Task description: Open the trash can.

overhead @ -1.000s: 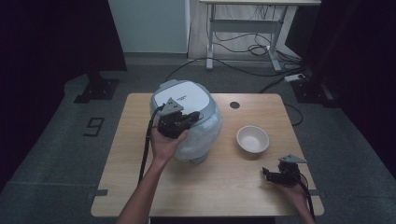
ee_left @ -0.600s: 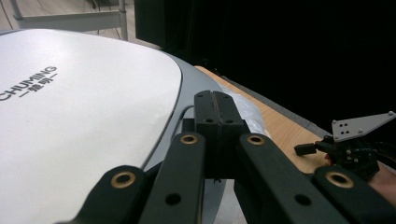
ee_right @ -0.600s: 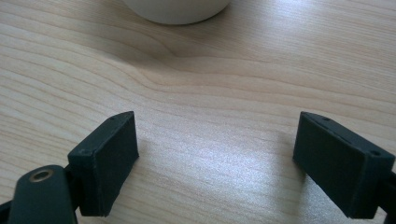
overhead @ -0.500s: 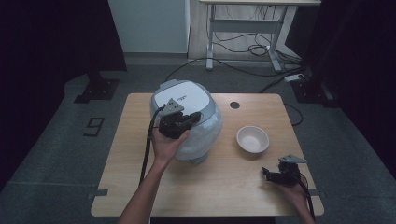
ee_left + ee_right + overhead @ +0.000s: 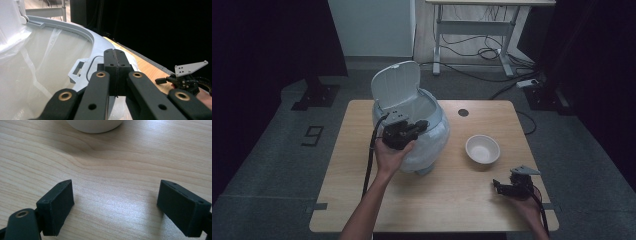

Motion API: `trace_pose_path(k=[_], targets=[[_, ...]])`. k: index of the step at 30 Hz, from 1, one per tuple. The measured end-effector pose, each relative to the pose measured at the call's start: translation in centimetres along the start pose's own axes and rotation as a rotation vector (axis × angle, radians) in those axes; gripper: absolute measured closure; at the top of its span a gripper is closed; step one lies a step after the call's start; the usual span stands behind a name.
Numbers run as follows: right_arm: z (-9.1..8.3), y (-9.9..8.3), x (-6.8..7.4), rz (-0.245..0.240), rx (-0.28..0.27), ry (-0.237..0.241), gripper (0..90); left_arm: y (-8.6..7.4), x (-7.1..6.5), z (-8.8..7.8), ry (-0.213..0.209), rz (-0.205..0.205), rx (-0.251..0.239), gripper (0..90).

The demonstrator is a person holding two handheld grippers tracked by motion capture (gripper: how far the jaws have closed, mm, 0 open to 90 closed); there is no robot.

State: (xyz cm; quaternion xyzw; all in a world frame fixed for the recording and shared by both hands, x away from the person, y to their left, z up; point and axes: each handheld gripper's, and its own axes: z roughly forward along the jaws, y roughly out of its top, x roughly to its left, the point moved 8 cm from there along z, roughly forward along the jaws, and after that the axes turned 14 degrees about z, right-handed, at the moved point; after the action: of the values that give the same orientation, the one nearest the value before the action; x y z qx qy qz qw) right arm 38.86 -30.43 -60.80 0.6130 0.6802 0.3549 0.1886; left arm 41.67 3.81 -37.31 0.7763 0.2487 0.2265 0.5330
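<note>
The lid (image 5: 396, 84) now stands upright — earlier it lay shut on the bin (image 5: 432, 135) at the bench's (image 5: 342, 200) middle. Left tool view: left tool (image 5: 115, 62), jaws together, empty, just opening, at the rim. Right tool view: right tool (image 5: 115, 202) wide, empty — bin ready for filling.

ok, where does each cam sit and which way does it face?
High view: above the person's side, looking forward and down on the table; both forearms, left tool at the open white bin, right tool.
Left gripper view: along its shut jaws, at the bin's rim.
Right gripper view: down at the tabletop between open jaws, bowl ahead.
Shared: high and left gripper views both show the right tool.
</note>
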Motion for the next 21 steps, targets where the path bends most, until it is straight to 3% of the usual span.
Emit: trace_pose_path(k=[1,3,4,5,6,8,9,13,15,16,20,21], targets=[[0.0,0.0,0.0,0.000,0.000,0.000,13.2,0.2,-0.1,-0.7,0.004,-0.006,-0.037,78.6],[0.0,0.0,0.0,0.000,0.000,0.000,13.2,0.3,0.0,-1.2,0.026,-0.002,-0.051,74.0],[0.0,0.0,0.0,-0.002,0.000,0.000,13.2,0.3,0.1,-1.9,0.055,0.000,-0.066,61.0],[0.0,0.0,0.0,-0.002,0.000,0.000,13.2,0.2,0.2,-2.5,0.065,-0.001,-0.075,61.0],[0.0,0.0,0.0,-0.001,0.000,0.000,13.2,0.1,0.3,-3.1,0.068,-0.002,-0.079,51.7],[0.0,0.0,0.0,-0.001,-0.001,0.000,13.2,-0.3,0.4,-4.0,0.077,0.003,-0.078,44.2],[0.0,0.0,0.0,-0.001,-0.001,0.000,13.2,-0.7,0.5,-4.7,0.085,0.012,-0.073,44.2],[0.0,0.0,0.0,-0.001,-0.004,-0.001,13.3,-2.4,1.0,-6.4,0.117,0.020,-0.060,30.4],[0.0,0.0,0.0,-0.003,-0.004,-0.001,13.4,-3.9,1.5,-7.4,0.149,0.017,-0.058,28.7],[0.0,0.0,0.0,-0.003,-0.004,-0.001,13.4,-3.9,1.5,-7.4,0.149,0.017,-0.058,28.3],[0.0,0.0,0.0,-0.002,-0.004,-0.001,13.3,-6.4,2.4,-8.7,0.190,-0.011,-0.056,26.7],[0.0,0.0,0.0,-0.003,-0.004,-0.001,13.3,-7.6,2.9,-9.1,0.209,-0.030,-0.054,26.6]])
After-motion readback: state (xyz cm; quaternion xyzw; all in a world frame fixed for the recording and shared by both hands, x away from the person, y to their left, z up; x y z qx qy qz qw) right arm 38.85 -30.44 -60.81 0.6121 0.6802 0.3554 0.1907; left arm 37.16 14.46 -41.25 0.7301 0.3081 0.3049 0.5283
